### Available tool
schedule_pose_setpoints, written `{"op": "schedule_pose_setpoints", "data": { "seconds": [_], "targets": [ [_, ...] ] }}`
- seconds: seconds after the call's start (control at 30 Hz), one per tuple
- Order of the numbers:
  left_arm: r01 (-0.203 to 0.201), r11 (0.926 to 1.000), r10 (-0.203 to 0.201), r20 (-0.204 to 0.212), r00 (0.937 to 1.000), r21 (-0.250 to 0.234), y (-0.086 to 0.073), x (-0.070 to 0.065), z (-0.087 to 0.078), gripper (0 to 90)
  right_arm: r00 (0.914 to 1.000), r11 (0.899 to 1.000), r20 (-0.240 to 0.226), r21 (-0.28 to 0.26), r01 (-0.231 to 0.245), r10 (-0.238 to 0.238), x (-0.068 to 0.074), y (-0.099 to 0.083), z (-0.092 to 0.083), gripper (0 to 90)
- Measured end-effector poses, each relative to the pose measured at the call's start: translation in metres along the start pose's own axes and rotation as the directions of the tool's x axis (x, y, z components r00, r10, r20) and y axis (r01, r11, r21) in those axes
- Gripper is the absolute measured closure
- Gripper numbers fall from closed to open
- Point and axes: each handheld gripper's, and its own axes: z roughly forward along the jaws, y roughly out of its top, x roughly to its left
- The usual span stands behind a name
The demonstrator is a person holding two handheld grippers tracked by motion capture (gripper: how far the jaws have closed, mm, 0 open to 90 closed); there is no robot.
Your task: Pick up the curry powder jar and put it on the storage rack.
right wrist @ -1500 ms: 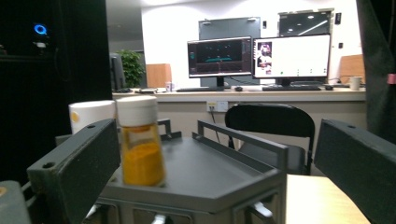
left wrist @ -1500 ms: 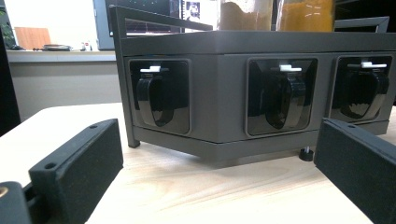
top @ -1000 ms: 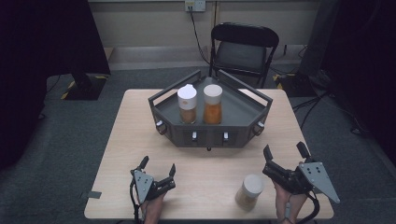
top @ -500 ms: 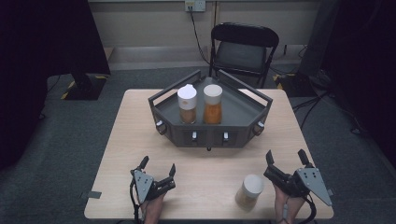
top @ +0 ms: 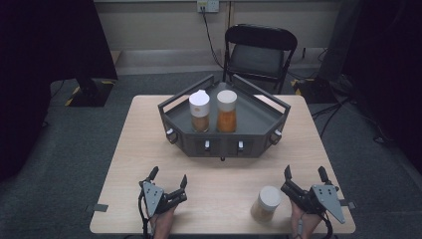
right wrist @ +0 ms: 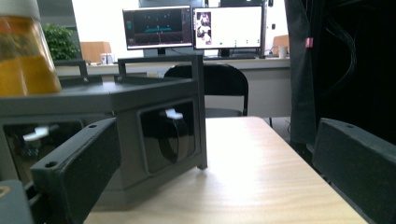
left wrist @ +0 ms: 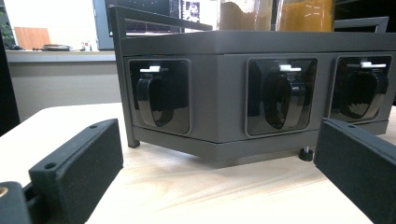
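Observation:
A dark grey tray [top: 259, 133] with raised rails stands at the table's far middle. Two jars stand inside it: a white-lidded jar of brown powder [top: 199, 110] and, to its right, a jar of orange powder [top: 226, 110]. A third, pale jar [top: 266, 203] stands on the table near the front right, just left of my right gripper [top: 304, 172], which is open and empty. My left gripper [top: 169, 175] rests open at the front left, also empty. In the left gripper view the tray's front wall [left wrist: 224, 93] shows three black latches [left wrist: 280, 98] beyond the spread jaws.
The wooden table [top: 144, 134] has bare room between the tray and both grippers. A black folding chair [top: 259, 50] stands behind the table. In the right gripper view, the tray's corner [right wrist: 126, 100] is close at left, with monitors [right wrist: 194, 28] far behind.
My right gripper has drifted slightly back toward the table's front edge. The left gripper and all three jars have stayed put.

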Motion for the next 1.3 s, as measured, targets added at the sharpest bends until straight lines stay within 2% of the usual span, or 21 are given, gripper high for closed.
{"op": "schedule_pose_setpoints", "data": {
  "seconds": [0.47, 1.3],
  "targets": [
    [0.0, 1.0, 0.0, 0.001, 1.0, 0.0, 0.0, 0.0, 0.0, 0.9, 0.9997, 0.999, 0.012, 0.037, 0.022, -0.023, 0.002, -0.025, 0.001, 0.4],
    [0.0, 1.0, 0.0, 0.001, 1.0, 0.0, 0.0, 0.0, 0.0, 1.0, 0.9992, 0.998, 0.019, 0.056, 0.034, -0.035, 0.001, -0.039, 0.005, 1.2]
  ]
}}
